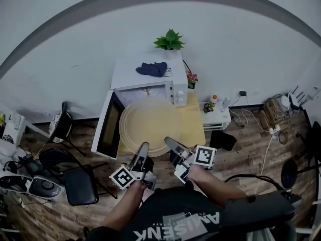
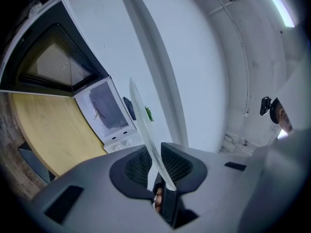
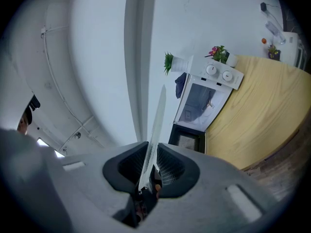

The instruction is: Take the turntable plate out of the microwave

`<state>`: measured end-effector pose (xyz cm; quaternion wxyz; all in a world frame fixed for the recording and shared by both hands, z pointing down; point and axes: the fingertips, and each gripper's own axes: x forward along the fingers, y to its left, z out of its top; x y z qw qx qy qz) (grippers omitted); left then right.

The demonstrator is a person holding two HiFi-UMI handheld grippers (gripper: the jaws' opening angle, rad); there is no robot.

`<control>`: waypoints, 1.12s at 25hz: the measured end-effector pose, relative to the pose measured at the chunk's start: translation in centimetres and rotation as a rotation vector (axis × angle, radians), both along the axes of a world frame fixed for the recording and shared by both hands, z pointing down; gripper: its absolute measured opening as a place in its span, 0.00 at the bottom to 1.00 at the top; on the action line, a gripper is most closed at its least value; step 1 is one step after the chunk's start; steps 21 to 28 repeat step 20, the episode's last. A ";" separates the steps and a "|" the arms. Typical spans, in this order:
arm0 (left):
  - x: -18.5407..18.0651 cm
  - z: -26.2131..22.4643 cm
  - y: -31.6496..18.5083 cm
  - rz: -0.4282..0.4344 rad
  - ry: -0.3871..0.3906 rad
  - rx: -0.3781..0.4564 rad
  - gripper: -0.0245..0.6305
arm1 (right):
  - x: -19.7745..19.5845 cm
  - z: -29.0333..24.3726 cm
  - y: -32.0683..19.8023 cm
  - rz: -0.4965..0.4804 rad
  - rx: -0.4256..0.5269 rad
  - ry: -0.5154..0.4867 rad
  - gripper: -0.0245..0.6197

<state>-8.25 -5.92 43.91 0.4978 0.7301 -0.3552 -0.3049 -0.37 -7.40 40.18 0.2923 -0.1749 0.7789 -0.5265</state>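
While the left gripper [image 1: 144, 148] and right gripper [image 1: 169, 142] are pinching the turntable plate [image 1: 149, 124] by its rim, it is apparently hanging clear of the microwave [image 1: 143, 74], needing level carrying next.

A: What carries everything here?
B: A light wooden surface [image 1: 194, 122], standing on a wood-plank floor [image 1: 246, 142].
A: And directly on it?
B: A white microwave [image 1: 145, 74] at the back, its door [image 1: 109, 124] swung open to the left. A small pot of pink flowers [image 1: 191, 78] sits just beside its right side.
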 end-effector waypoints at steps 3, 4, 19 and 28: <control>-0.2 -0.2 0.0 -0.012 0.007 0.002 0.12 | -0.2 -0.1 -0.1 -0.012 -0.002 -0.002 0.13; -0.2 -0.2 0.0 -0.015 0.008 0.002 0.12 | -0.3 -0.1 0.0 -0.017 -0.003 -0.001 0.13; 0.4 0.2 0.0 -0.016 0.026 -0.020 0.13 | 0.0 0.7 -0.1 -0.019 -0.009 0.007 0.13; 0.4 0.2 -0.1 -0.012 0.028 -0.019 0.13 | 0.0 0.8 -0.2 -0.017 -0.008 0.008 0.13</control>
